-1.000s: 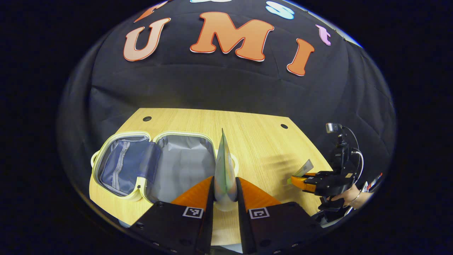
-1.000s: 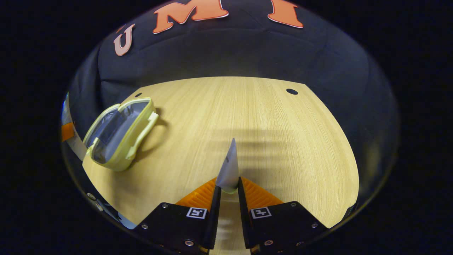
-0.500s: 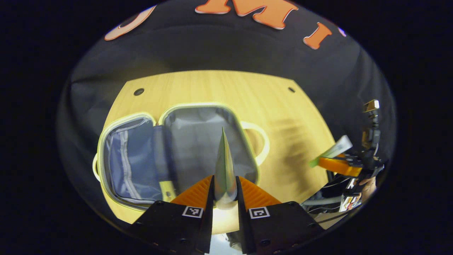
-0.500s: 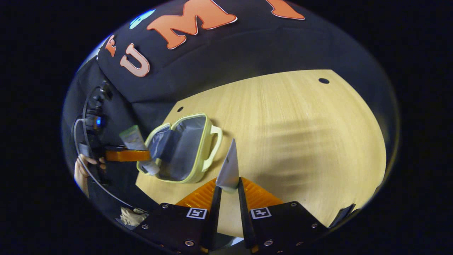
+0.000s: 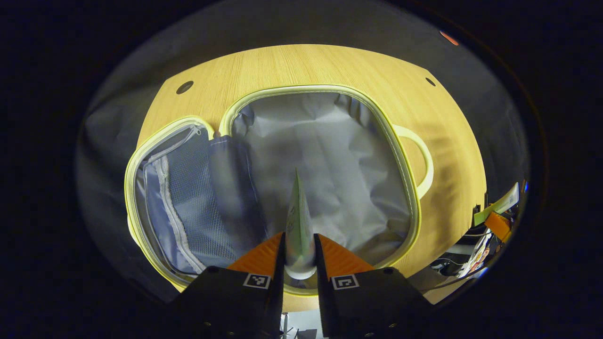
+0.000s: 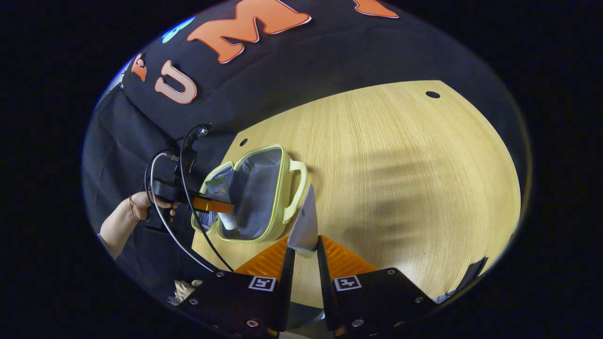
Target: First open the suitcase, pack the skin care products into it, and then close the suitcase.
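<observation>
Pale wood-grain table [image 6: 400, 155] against black cloth wall, smooth and matte. On it, small suitcase [image 5: 325, 155] lying fully open: soft-sided, rounded corners, pale yellow-green piping, looped handle [image 5: 421, 162], crinkled grey lining in one half, mesh zip pocket [image 5: 188, 197] in the other. Opening done, then; packing under way, closing yet to come. Nothing visibly resting inside so far. Left gripper [image 5: 299, 245] clamped on a flat squeeze tube [image 5: 297, 221], greenish with a pinched seam, poised over the grey half. Right gripper [image 6: 304, 247] likewise closed around a second tube [image 6: 305, 221], silvery, held above the table just beside the handle. Probably release next, one tube per side.
</observation>
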